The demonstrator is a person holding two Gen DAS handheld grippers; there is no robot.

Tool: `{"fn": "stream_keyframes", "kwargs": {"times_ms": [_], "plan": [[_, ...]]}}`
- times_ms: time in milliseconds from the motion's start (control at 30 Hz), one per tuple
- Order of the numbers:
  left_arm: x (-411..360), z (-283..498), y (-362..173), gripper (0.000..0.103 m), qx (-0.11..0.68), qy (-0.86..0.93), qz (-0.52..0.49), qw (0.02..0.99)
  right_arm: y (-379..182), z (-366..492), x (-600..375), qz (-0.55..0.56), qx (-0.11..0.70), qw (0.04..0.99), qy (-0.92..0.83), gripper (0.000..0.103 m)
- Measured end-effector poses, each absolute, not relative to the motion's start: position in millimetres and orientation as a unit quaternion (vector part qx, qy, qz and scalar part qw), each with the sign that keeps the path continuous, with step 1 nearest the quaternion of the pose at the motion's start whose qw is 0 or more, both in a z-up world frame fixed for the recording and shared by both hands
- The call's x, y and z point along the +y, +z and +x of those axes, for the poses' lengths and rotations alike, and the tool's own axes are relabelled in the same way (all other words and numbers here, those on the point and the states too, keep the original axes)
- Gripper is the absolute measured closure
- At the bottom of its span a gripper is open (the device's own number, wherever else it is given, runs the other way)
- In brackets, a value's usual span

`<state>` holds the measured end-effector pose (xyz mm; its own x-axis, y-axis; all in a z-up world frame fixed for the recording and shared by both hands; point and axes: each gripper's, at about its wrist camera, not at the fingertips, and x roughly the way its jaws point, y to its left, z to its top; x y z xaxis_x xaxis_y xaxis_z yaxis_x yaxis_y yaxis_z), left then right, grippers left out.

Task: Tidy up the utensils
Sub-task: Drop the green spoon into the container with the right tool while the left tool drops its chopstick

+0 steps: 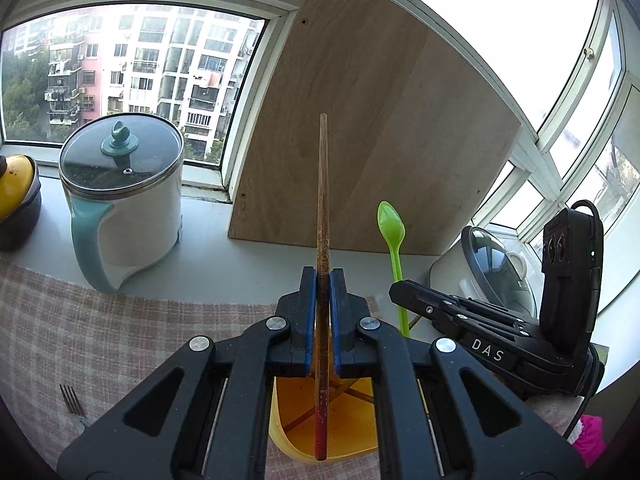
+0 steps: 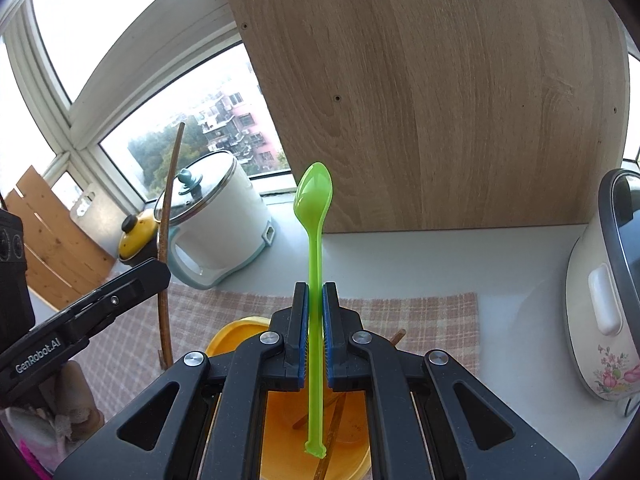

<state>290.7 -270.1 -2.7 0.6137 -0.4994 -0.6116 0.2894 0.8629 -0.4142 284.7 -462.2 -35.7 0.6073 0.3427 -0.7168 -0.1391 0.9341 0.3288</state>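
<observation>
Home kitchen corner on an enclosed balcony, high up. White-framed windows [image 1: 132, 80] are seen, with apartment blocks [image 1: 168, 60] outside. A grey sill counter is partly covered by a checked cloth [image 2: 420, 316]. Electric cooking pot [image 1: 124, 200], rice cooker [image 2: 600, 300], yellow-lidded pot [image 2: 138, 236] and a leaning wood board [image 2: 440, 100] are noted.
</observation>
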Motion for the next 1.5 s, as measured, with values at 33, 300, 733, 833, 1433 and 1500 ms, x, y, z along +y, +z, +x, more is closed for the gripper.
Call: {"fn": "stream_keyframes", "kwargs": {"times_ms": [33,300,733,833,1433,1500], "plan": [[-272.0,292.2,-4.2,0.099,0.379,-0.221,-0.138,0.888,-36.8,285.4,-462.6,0.120,0.423,0.888,0.136,0.098],[-278.8,296.8,-14.9,0.099,0.385,-0.221,-0.131,0.886,-36.7,284.9,-461.7,0.114,0.423,0.887,0.144,0.098],[-282.8,295.8,-17.5,0.099,0.387,-0.229,-0.121,0.885,-37.7,283.6,-459.7,0.107,0.421,0.889,0.146,0.098],[-282.1,293.1,-15.5,0.099,0.384,-0.229,-0.116,0.887,-36.7,281.8,-459.1,0.102,0.420,0.890,0.143,0.098],[-258.9,275.3,-13.5,0.098,0.387,-0.222,-0.124,0.886,-39.4,260.4,-460.5,0.100,0.434,0.886,0.130,0.086],[-253.4,271.8,-11.4,0.098,0.386,-0.221,-0.125,0.887,-36.5,256.5,-459.4,0.099,0.430,0.889,0.126,0.086]]}}
